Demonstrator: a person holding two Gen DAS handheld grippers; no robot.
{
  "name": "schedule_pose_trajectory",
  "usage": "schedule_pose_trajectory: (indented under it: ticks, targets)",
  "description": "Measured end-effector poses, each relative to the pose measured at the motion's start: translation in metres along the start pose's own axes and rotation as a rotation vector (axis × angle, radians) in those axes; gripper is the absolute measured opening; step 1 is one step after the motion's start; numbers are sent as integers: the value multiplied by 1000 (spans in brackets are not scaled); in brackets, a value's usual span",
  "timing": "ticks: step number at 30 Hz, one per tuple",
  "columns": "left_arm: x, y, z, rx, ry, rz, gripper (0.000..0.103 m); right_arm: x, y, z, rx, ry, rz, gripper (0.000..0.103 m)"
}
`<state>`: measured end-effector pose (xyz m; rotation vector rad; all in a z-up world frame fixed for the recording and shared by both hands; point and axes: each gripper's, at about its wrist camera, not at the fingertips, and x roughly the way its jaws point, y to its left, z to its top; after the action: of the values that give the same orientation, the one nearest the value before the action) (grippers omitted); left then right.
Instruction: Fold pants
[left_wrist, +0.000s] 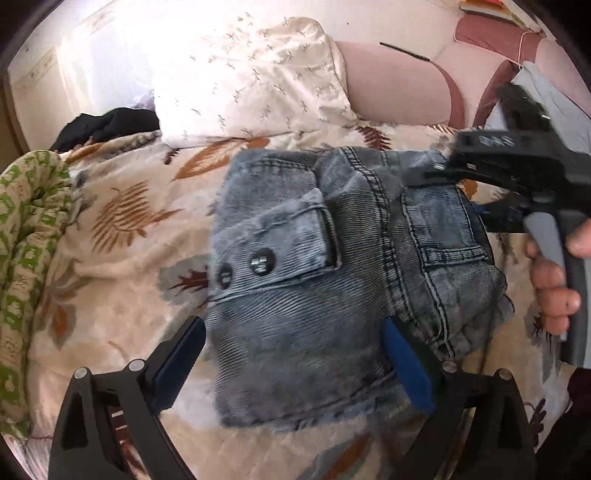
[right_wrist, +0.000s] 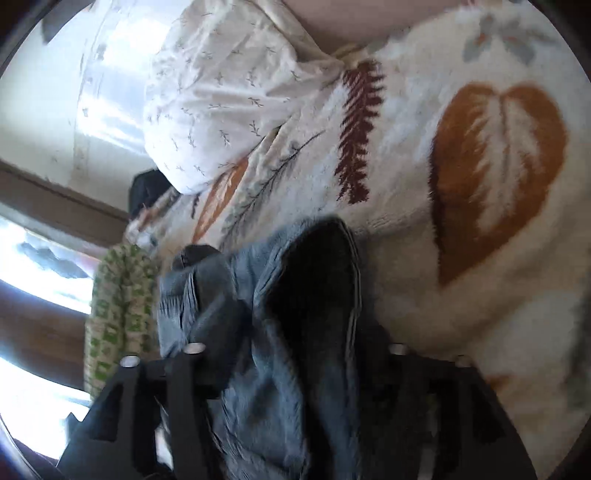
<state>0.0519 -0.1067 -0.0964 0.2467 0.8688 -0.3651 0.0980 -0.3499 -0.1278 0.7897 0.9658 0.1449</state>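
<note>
Pants (left_wrist: 332, 273) lying folded on the bed (left_wrist: 122, 266), left gripper (left_wrist: 291, 365) spreading wide around their near edge, right gripper (right_wrist: 295, 369) closing on denim.

L cam above pants (left_wrist: 332, 266); R cam close, low; both see pillow (left_wrist: 251, 81).
</note>
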Motion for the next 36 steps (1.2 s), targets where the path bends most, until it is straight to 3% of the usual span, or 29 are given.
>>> schedule_pose_trajectory:
  ticks: [5,8,11,13,17,21,29,32,36]
  targets:
    - [-29,22,2,-30,-60,35,97,-53,35,-29,-194,-127,-140,60]
    - [-32,37,6,-58,-76,84,97,-74,57,-55,-300,-186,-139,60]
    - [-28,48,8,-98,-73,67,97,-79,71,-83,-366,-190,-119,60]
    - [-22,51,8,-104,-70,95,97,-75,80,-98,-424,-190,-123,59]
    - [-1,52,2,-135,-16,96,97,-49,76,-108,-432,-131,-140,57]
    - [12,49,-5,-157,24,67,98,-16,54,-118,-420,-14,-237,52]
    - [25,55,-8,-216,84,38,101,-15,42,-114,-403,22,-220,62]
    - [5,57,4,-188,47,54,98,-28,50,-104,-399,29,-210,62]
    - [-29,59,28,-139,-100,129,97,-73,73,-85,-420,-126,-122,62]
